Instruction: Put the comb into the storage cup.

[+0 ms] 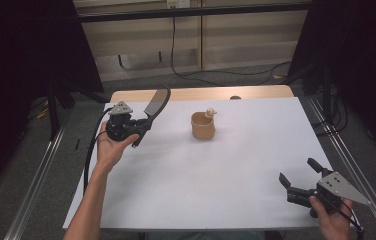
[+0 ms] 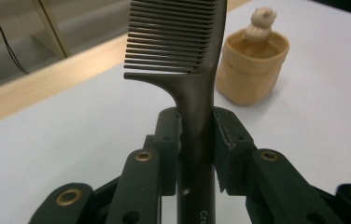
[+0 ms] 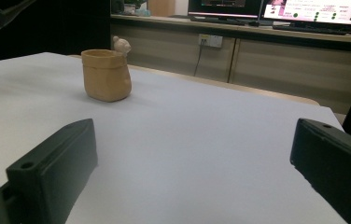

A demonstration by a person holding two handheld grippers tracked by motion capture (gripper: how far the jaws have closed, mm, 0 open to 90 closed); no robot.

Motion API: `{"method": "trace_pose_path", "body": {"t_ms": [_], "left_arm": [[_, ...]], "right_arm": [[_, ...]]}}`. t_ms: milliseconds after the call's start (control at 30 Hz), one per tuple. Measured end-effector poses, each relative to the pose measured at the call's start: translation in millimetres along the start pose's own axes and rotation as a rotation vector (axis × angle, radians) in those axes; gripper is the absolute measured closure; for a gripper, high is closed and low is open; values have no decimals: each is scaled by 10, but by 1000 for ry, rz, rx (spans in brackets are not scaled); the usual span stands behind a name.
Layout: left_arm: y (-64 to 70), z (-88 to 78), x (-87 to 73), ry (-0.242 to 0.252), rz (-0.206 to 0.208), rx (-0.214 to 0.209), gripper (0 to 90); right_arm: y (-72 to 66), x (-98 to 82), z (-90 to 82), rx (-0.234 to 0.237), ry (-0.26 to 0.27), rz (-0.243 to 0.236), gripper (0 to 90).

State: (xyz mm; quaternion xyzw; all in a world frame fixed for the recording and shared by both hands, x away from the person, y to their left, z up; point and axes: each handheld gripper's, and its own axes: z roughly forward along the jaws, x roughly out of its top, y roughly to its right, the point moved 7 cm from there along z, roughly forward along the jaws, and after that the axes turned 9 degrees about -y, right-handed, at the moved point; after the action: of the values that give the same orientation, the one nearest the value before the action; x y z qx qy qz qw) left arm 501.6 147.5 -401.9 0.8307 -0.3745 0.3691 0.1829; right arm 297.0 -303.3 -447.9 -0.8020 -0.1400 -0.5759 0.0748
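While the left hand-held gripper (image 1: 143,125) clamps the handle of the dark plastic wide-toothed comb (image 2: 183,42), the comb stands up over the left side of the white surface (image 1: 216,165), left of the tan, soft-sided cup with a small pale figure on its rim (image 1: 203,125). Because the jaws pinch the handle low down, the long toothed end could pivot or slip in the grip. Swung towards the cup, it might clip the rim and tip it. The right hand-held gripper (image 1: 296,175) hangs wide open and empty near the surface's right front corner.
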Motion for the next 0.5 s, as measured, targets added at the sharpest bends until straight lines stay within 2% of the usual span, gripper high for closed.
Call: {"method": "trace_pose_path", "body": {"t_ms": [267, 500], "left_arm": [[40, -77, 116, 103, 10, 38, 730], [82, -105, 194, 181, 28, 33, 729]], "right_arm": [[-1, 2, -4, -4, 1, -1, 1], [0, 6, -6, -4, 6, -3, 1]]}}
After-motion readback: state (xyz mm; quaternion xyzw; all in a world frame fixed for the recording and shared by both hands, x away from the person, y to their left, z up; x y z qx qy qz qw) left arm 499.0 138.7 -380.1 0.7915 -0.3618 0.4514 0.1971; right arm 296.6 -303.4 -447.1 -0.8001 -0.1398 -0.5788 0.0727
